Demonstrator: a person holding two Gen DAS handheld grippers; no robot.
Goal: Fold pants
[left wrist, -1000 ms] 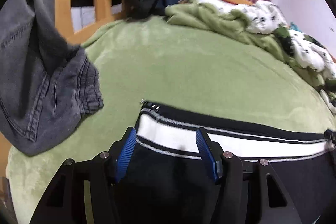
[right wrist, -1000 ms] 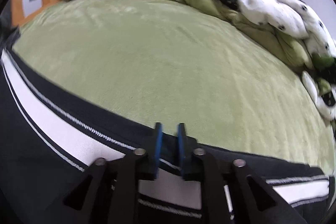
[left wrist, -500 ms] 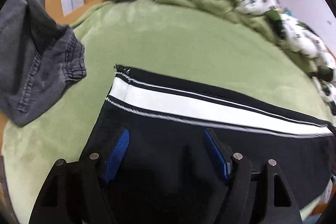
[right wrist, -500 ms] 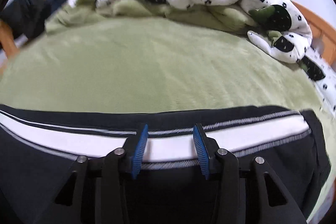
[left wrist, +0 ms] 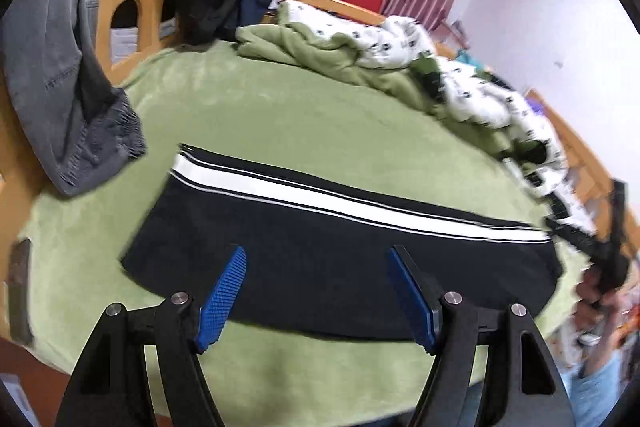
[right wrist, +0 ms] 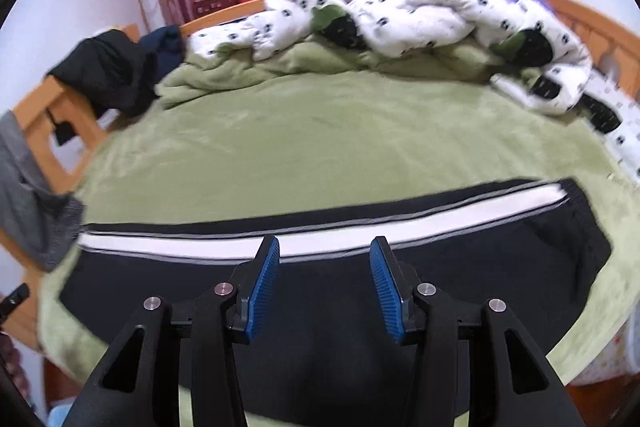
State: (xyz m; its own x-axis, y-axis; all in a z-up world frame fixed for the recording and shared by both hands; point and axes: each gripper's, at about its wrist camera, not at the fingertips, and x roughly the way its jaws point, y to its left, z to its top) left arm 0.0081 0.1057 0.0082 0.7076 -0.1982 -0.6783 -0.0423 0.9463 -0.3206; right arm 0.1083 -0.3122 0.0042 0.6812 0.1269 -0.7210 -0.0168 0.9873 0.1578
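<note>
open right tool (right wrist: 324, 281) above flat black pants (right wrist: 460, 251).

Right gripper (left wrist: 600, 251) motion-blurred at left-wrist frame edge, jaw state unreadable. Pants (right wrist: 320, 307) near edge hidden behind gripper body in right-wrist view. Grey garment (right wrist: 28, 195) cut off by frame.

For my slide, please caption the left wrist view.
Open left gripper hovers above black striped pants on a green bed.

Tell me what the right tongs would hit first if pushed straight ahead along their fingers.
Probably the black pants: the open right tongs point at the dark cloth just short of the white side stripe. Past that lies only green blanket. Depth is unclear.
</note>
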